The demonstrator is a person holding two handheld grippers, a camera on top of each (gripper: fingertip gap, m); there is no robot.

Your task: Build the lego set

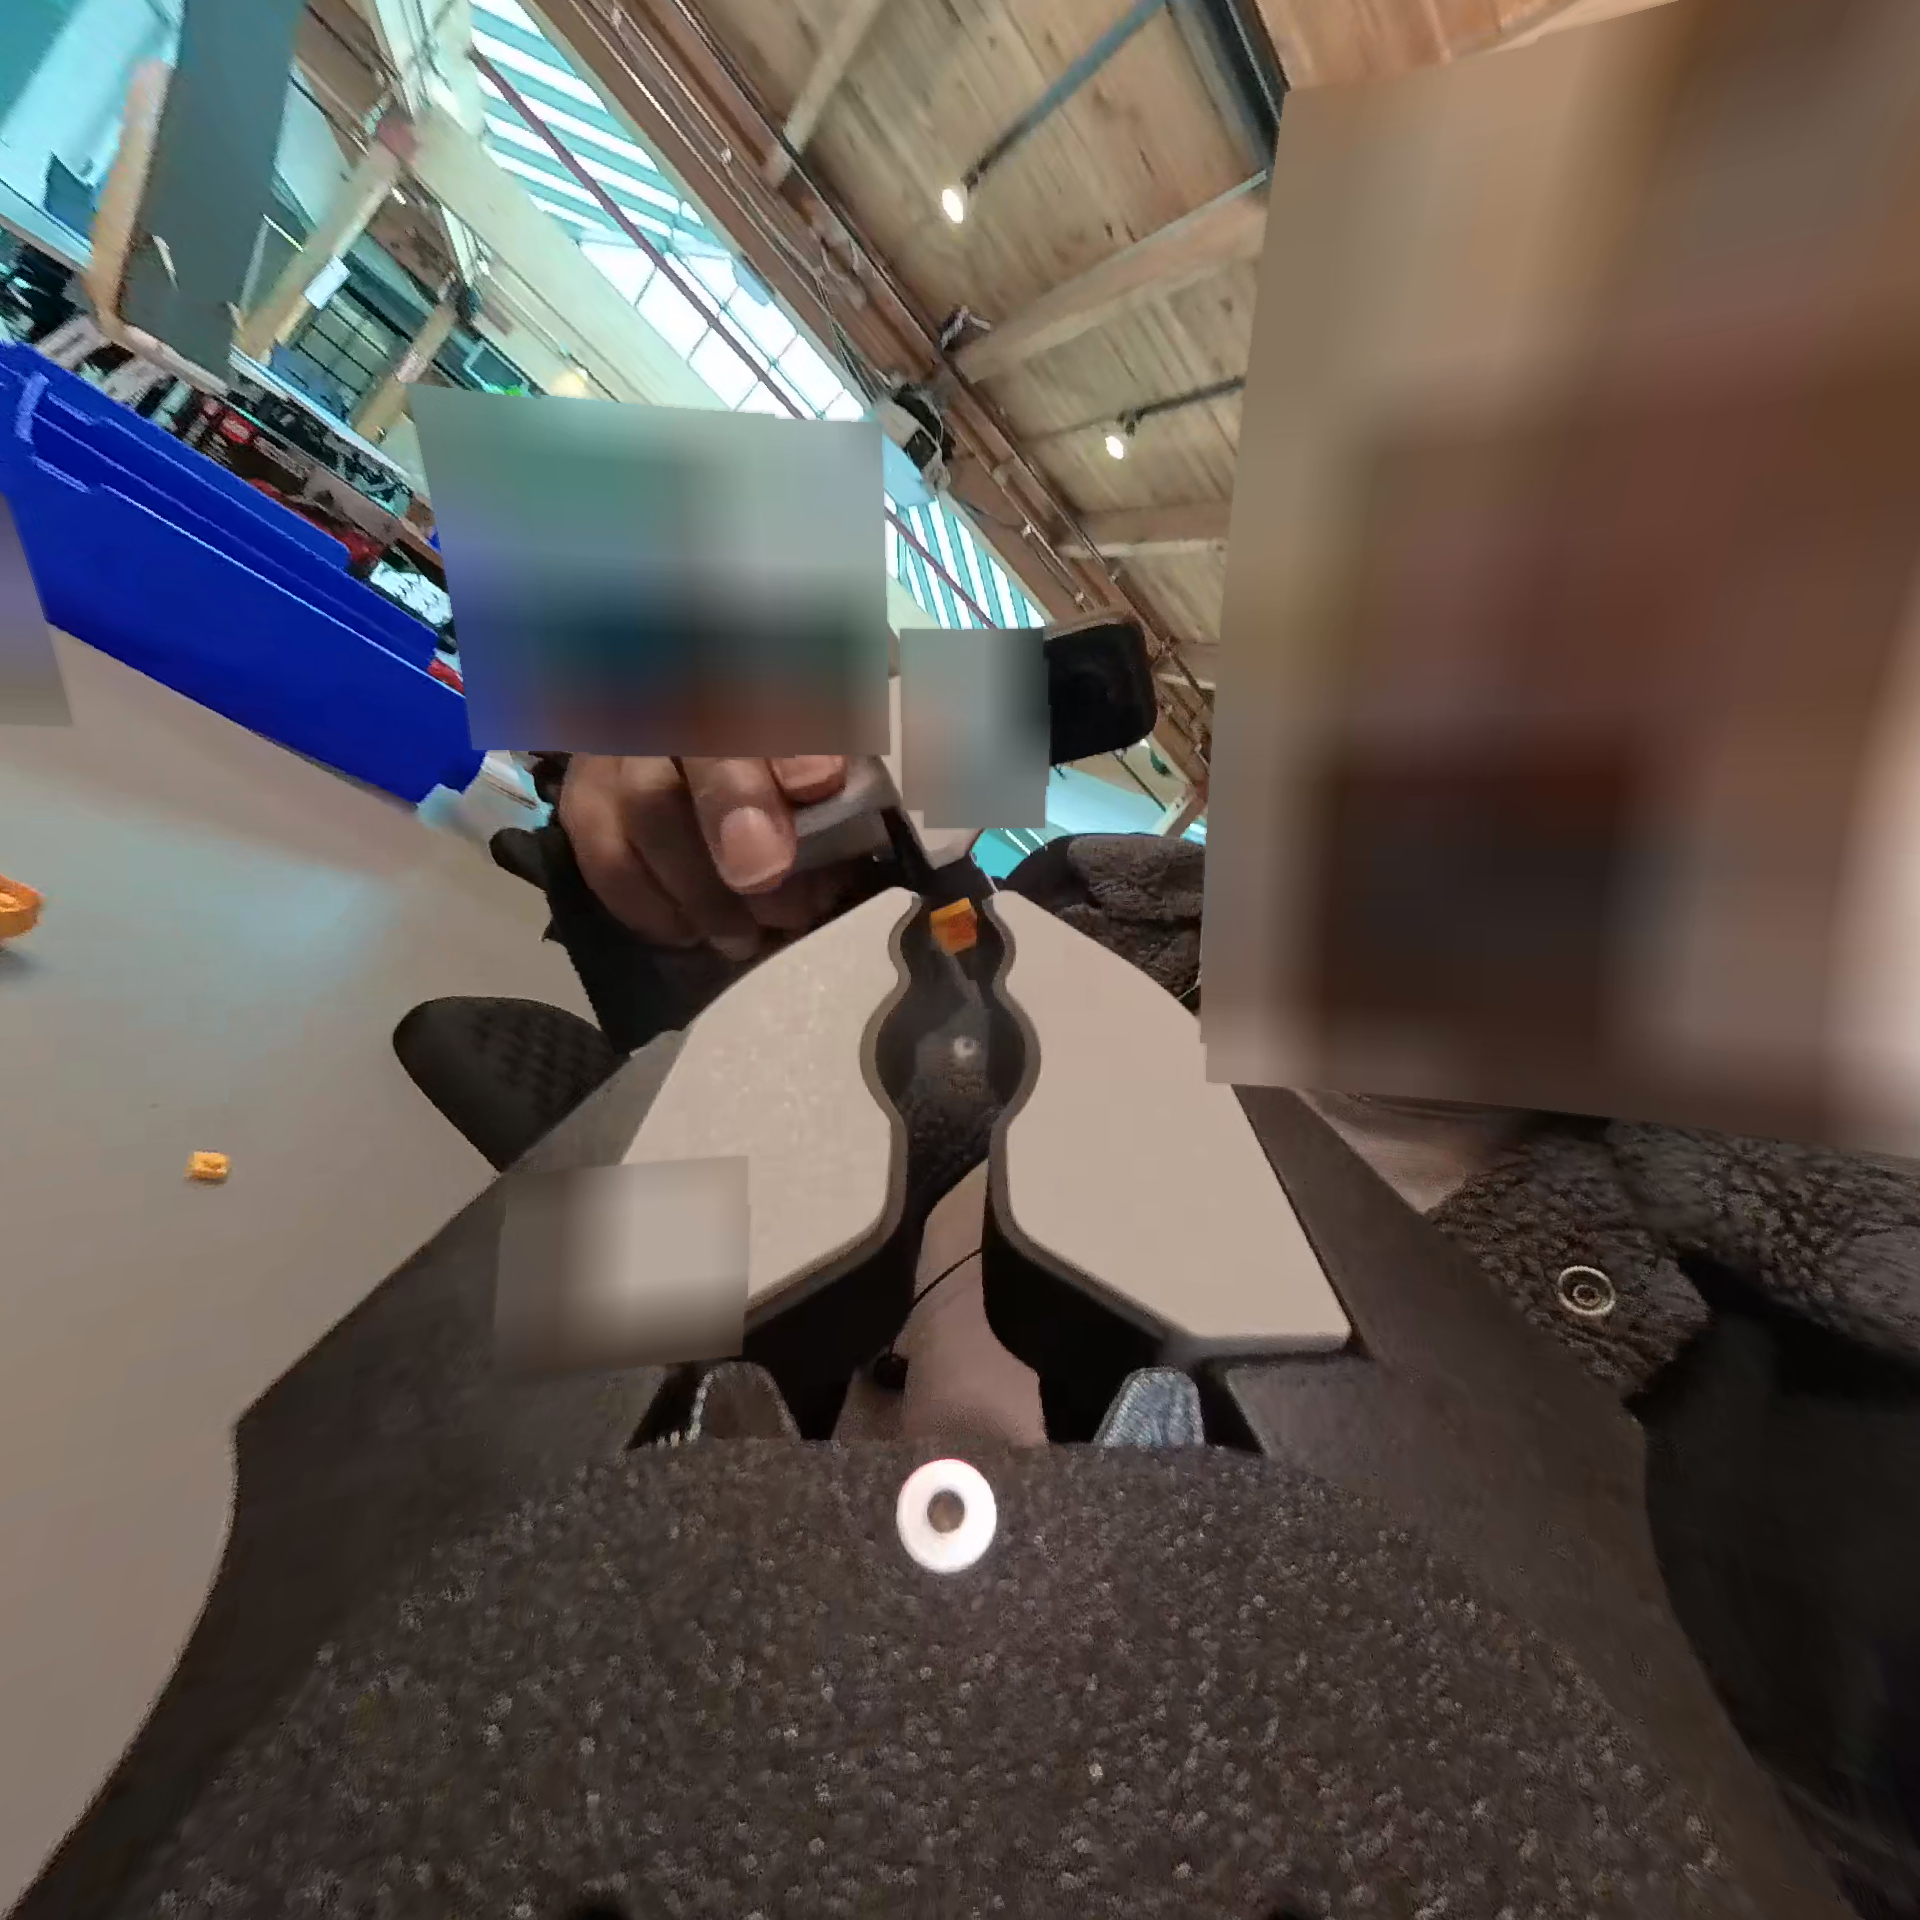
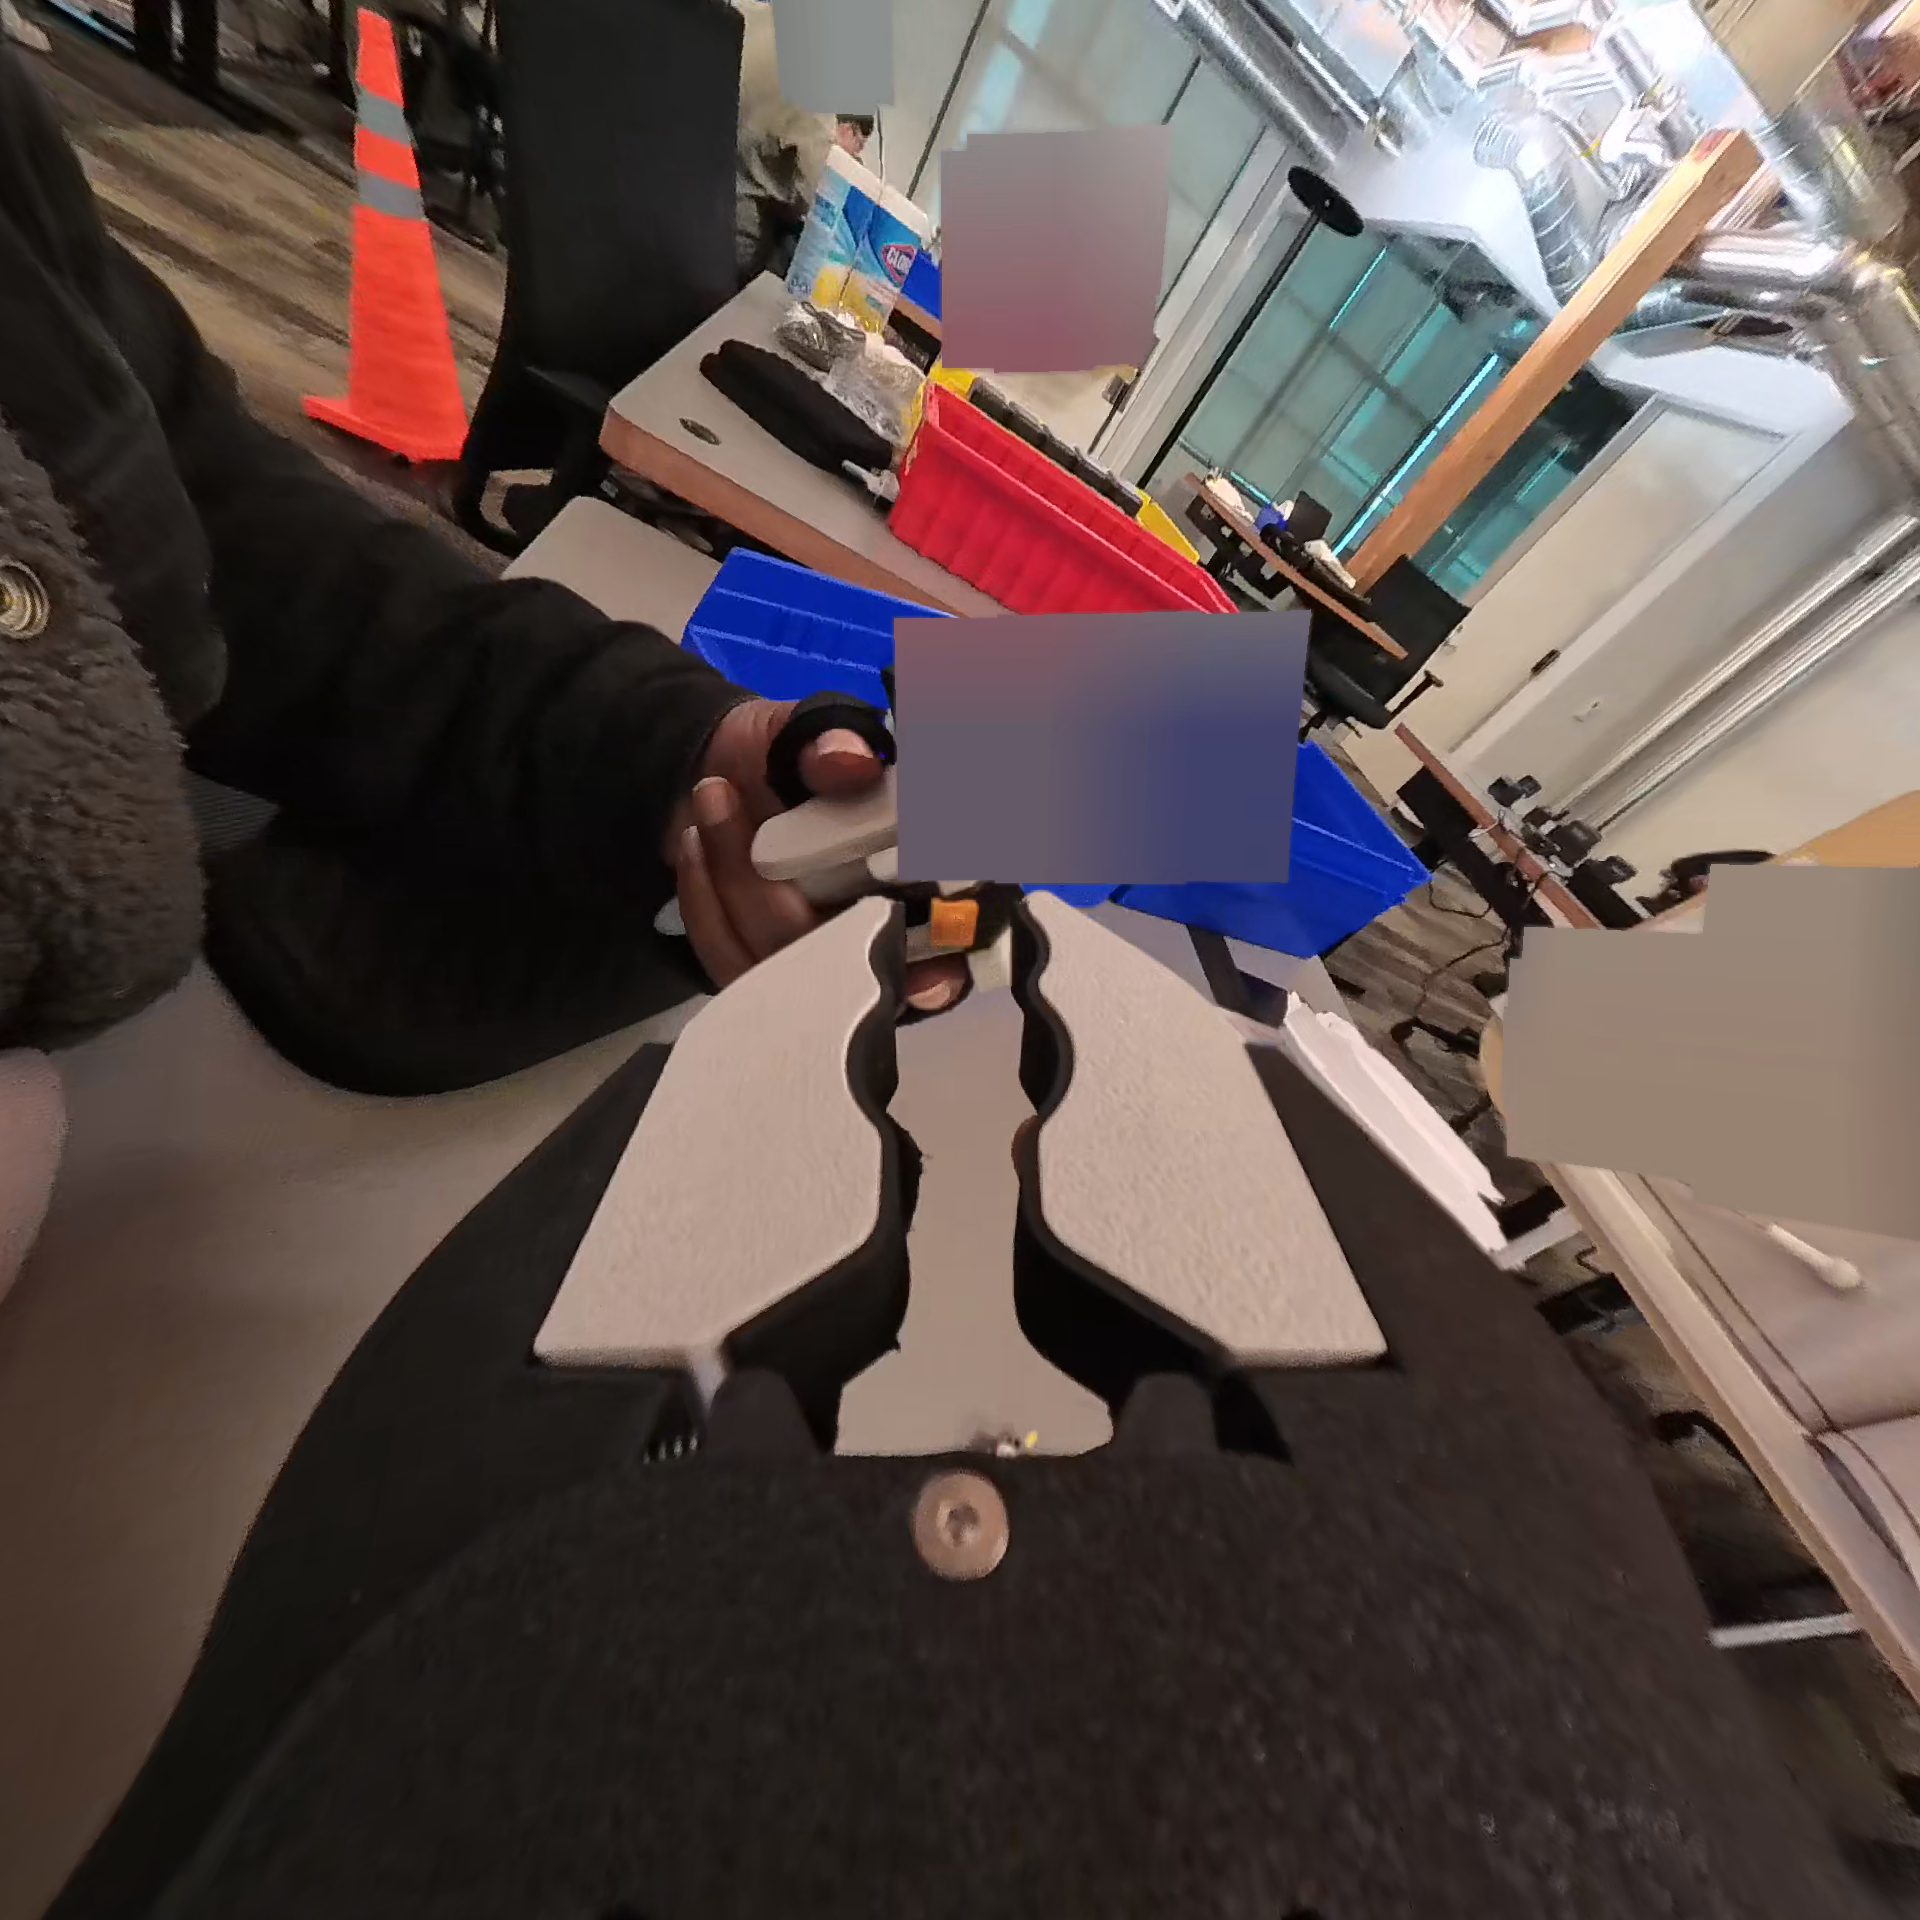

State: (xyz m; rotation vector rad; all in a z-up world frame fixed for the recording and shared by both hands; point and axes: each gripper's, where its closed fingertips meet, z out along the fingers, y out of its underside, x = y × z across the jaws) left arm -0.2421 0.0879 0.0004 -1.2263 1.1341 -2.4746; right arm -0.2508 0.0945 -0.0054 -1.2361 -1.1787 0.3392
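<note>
A small orange lego brick (image 1: 954, 925) sits at the tips of my left gripper (image 1: 951, 914), which is shut on it and held up off the grey table (image 1: 208, 987). The right gripper's grey fingers (image 1: 842, 821), held by a hand (image 1: 665, 852), meet it from the far side. In the right wrist view the same orange brick (image 2: 954, 923) sits between the tips of my right gripper (image 2: 958, 920), with small grey and black parts around it. The jaws stand narrowly apart, closed around this small build. The left gripper's finger (image 2: 821, 847) and a hand (image 2: 727, 883) are just behind.
A loose orange piece (image 1: 208, 1166) and an orange round part (image 1: 16, 909) lie on the table at left. A blue bin (image 1: 208, 582) stands behind and also shows in the right wrist view (image 2: 1361, 862). A red bin (image 2: 1018, 520) and an orange cone (image 2: 390, 260) are farther off.
</note>
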